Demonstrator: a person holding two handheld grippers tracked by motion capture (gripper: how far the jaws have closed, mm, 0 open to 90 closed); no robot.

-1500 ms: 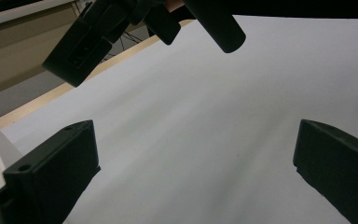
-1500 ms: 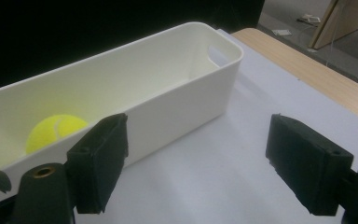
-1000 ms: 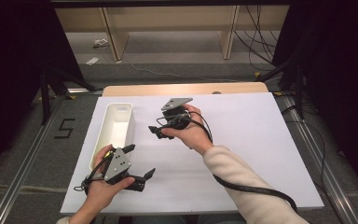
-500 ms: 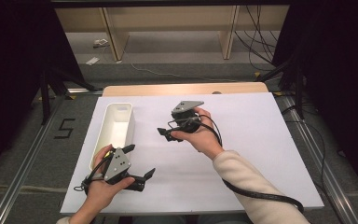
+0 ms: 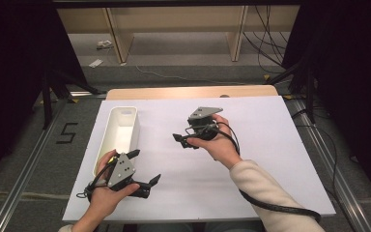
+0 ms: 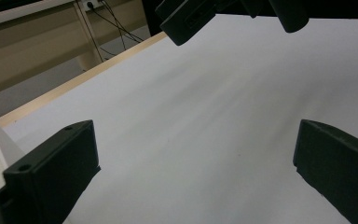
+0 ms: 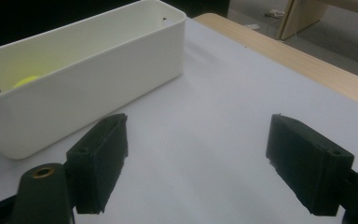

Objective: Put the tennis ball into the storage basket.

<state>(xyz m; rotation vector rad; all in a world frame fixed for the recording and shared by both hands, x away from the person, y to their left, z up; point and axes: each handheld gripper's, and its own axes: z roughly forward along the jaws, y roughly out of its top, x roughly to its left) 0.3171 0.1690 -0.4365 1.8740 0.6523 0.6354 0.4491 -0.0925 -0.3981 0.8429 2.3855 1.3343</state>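
My right gripper [image 5: 182, 140], jaws wide and empty, hovers just right of the white bin [image 5: 121, 133]; my left gripper [image 5: 145, 169], equally wide, sits at its near end.

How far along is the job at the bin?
Looks done: a yellow-green thing lies in the white bin. In hand: nothing, the left gripper and right gripper are both open, over bare white table. Left: seemingly nothing else on the table to put away.

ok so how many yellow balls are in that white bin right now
1 that shows: a yellow ball low inside the white bin, toward the end nearest the left gripper, in the right gripper view. The bin's wall hides much of the floor, so more may be hidden.
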